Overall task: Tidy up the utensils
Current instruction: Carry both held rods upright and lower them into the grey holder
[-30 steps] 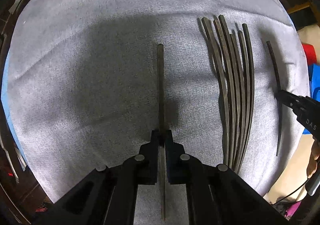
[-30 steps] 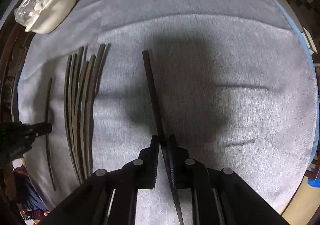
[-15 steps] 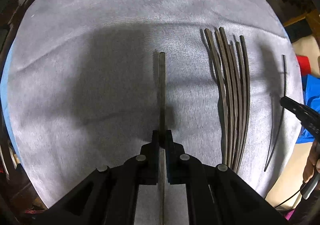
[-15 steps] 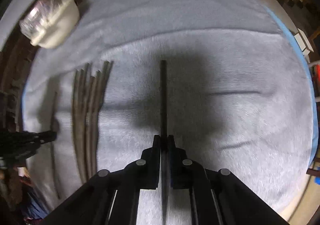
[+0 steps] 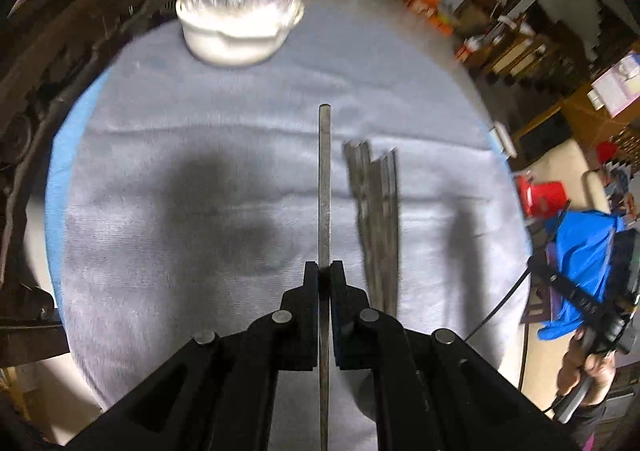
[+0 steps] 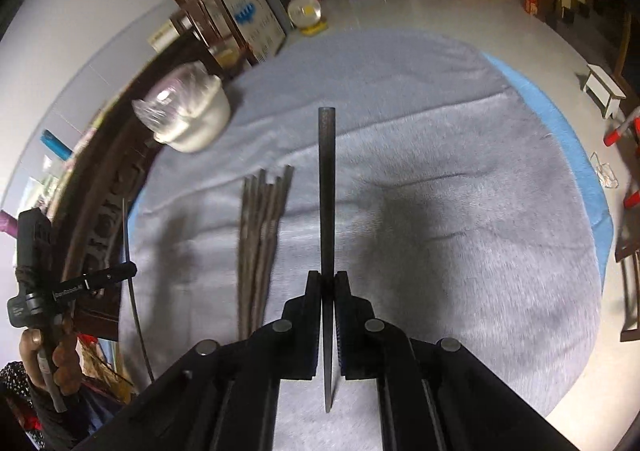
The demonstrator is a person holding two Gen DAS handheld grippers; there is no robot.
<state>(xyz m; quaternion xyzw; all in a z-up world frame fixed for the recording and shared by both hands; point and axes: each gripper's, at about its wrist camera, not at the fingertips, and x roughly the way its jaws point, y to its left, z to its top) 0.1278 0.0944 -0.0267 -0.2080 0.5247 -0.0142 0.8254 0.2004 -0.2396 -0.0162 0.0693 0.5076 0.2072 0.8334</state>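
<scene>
Grey cloth (image 6: 460, 211) covers the round table where a bundle of dark chopsticks (image 6: 260, 235) lies gathered, tips roughly aligned, serving as the sorting pile for the utensils. Each of the person's two handheld grippers is clamped on a single loose stick. The left gripper (image 5: 325, 279) has its jaws pressed together on one chopstick (image 5: 325, 187), which points straight ahead and hangs just left of the bundle (image 5: 376, 227), raised off the cloth. The right gripper (image 6: 328, 285) likewise pinches a second chopstick (image 6: 327, 195) near its thin end, just right of the bundle and running nearly parallel to it. Both sticks are gripped low on their length, leaving the long handle ends free, apparently so that they can be lowered alongside the pile in the same direction. A white bowl (image 5: 238, 35) wrapped in clear plastic sits beyond the bundle, toward the table's far left edge, well apart from it. In the right wrist view the left gripper (image 6: 120, 273) appears left of the bundle with its thin stick held upright. Judging by the grouped pile, the sorting looks well advanced.
</scene>
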